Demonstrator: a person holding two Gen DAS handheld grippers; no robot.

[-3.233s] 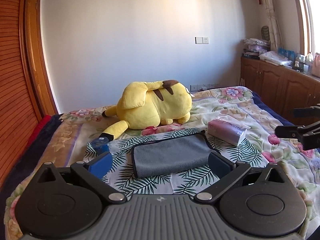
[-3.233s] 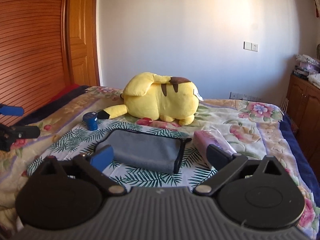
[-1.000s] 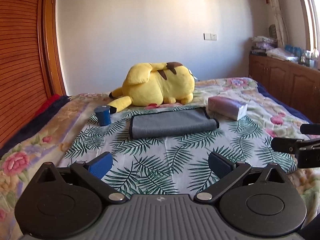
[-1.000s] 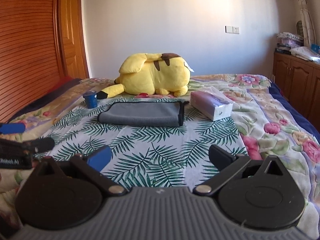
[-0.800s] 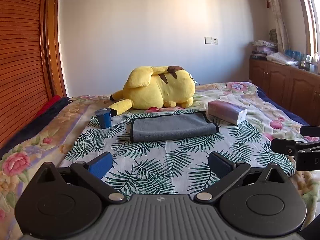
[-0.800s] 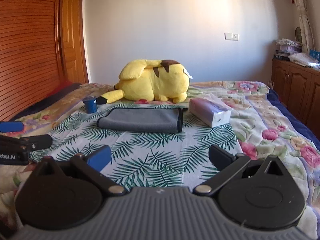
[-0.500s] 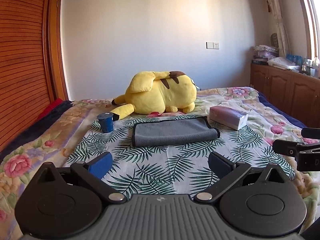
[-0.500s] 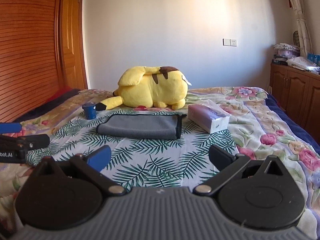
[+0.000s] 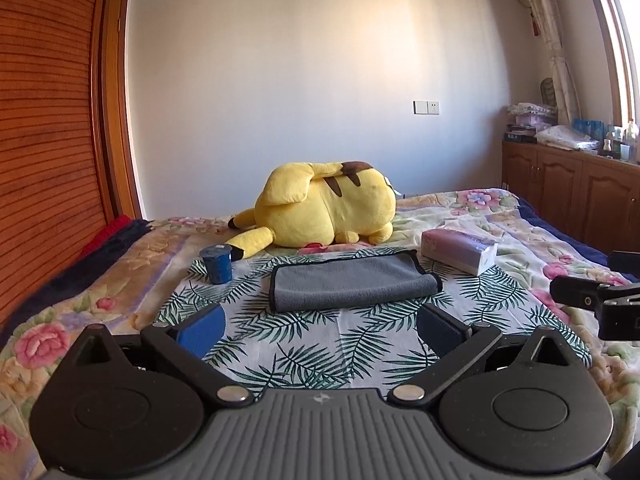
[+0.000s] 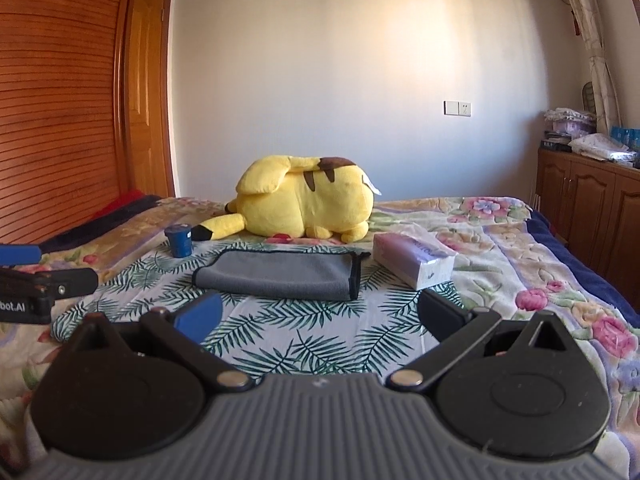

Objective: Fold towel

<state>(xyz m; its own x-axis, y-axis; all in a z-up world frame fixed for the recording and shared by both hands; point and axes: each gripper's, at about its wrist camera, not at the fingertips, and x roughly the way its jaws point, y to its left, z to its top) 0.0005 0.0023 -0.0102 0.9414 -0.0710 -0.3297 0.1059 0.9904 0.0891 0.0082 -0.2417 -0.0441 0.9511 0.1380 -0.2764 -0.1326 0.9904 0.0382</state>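
We hold both grippers low over the near part of the bed [image 9: 120, 272], and the grey towel [image 9: 348, 282] lies ahead of both, well apart from either. It rests flat on the palm-leaf sheet [image 9: 320, 344], already doubled over, with a dark-bound edge at its right end and a rounded fold along its near side.

From the left gripper [image 9: 320, 326] the towel sits almost straight ahead, a touch right of centre. From the right gripper [image 10: 320, 316] it sits ahead and left of centre [image 10: 280, 274]. We judge the two about equally near, though the fisheye makes that hard to settle.

The towel's long axis runs left to right across our line of sight, so its short ends point toward the blue cup [image 9: 217, 265] on the left and the tissue pack [image 9: 460, 250] on the right (the yellow plush [image 9: 324, 208] lies just behind it). Any further fold, we judge, would bring one short end across to the other, each gripper approaching its own side.

Both grippers stand wide open with nothing between their fingers. The left gripper's pads [image 9: 202, 326] frame only bare sheet, and the same holds on the right.
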